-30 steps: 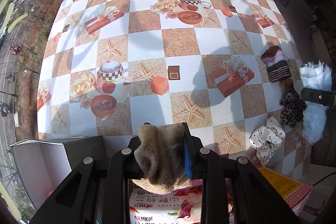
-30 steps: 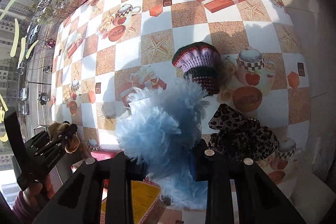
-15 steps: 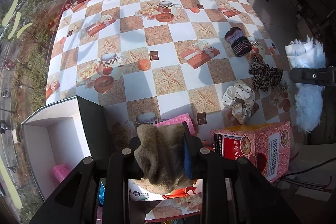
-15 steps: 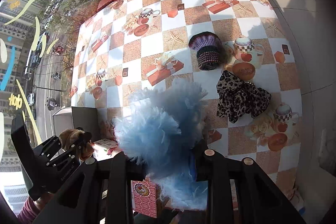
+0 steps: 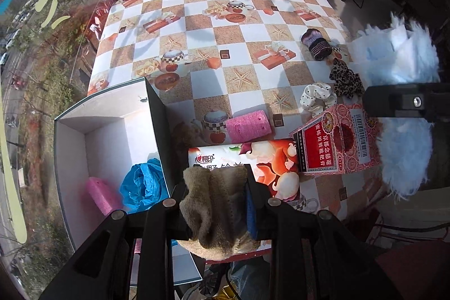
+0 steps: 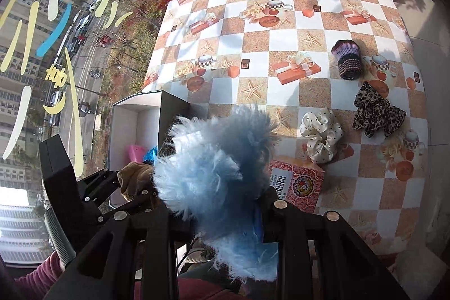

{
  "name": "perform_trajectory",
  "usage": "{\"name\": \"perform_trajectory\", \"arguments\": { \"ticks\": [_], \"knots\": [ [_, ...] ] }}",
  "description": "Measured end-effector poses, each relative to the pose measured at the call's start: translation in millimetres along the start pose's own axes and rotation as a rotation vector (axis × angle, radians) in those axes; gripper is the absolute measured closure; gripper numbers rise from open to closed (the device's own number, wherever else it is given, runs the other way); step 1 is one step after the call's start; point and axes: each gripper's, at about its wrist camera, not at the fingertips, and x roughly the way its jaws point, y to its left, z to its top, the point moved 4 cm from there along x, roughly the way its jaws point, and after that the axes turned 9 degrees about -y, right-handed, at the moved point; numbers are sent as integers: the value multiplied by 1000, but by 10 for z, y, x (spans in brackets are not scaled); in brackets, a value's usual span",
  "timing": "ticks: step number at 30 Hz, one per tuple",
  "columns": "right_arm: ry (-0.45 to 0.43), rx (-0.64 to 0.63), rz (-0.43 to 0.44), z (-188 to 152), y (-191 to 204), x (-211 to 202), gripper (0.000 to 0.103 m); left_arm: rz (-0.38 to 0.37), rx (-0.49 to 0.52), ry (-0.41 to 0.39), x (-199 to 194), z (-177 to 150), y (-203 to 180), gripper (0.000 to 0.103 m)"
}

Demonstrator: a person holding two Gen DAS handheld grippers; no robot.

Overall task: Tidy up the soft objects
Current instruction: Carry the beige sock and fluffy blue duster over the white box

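Beige sock: a bunched tan knit sock (image 5: 216,204) sat pinched in the left gripper (image 5: 218,205), jaws closed down tight on it, held over the near table edge just right of the box wall.
Blue fluff: a light-blue fluffy piece (image 6: 213,173) was squeezed in the right gripper (image 6: 225,218), jaws narrow around it, fur spilling out on every side.
Box: the white open box (image 5: 104,114) hung at the near-left corner of the table (image 5: 242,38), its dark flap standing up on the right side.
Inside the box: 2 things, a pink foam roller (image 5: 102,198) and a crumpled blue cloth (image 5: 143,184), touching each other along the near wall; the far half of the box floor was bare.
Still on the table: 1 pink foam roller (image 5: 249,127), 1 polka-dot scrunchie (image 5: 317,99), 1 leopard scrunchie (image 5: 346,80), 1 purple-and-black knit cuff (image 5: 316,44), all toward the right side.
Non-soft stuff: 1 tissue pack (image 5: 253,159) and 1 red carton (image 5: 337,142), side by side at the near edge.
Open room: the whole middle and far part of the checkered cloth.
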Motion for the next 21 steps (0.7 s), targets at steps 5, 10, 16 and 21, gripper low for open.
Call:
{"name": "perform_trajectory", "arguments": {
  "ticks": [5, 10, 16, 21],
  "knots": [
    [69, -91, 19, -176, 401, 246, 73, 30, -67, -17, -108, -180, 229, 73],
    [117, -172, 34, -270, 721, 401, 73, 67, -163, -28, -191, -342, 528, 73],
    [155, -254, 38, -362, 1012, 521, 73, 102, -265, -25, -239, -537, 824, 73],
    [172, -291, 34, -404, 1146, 582, 73, 115, -307, -32, -277, -634, 948, 73]
  ]
}}
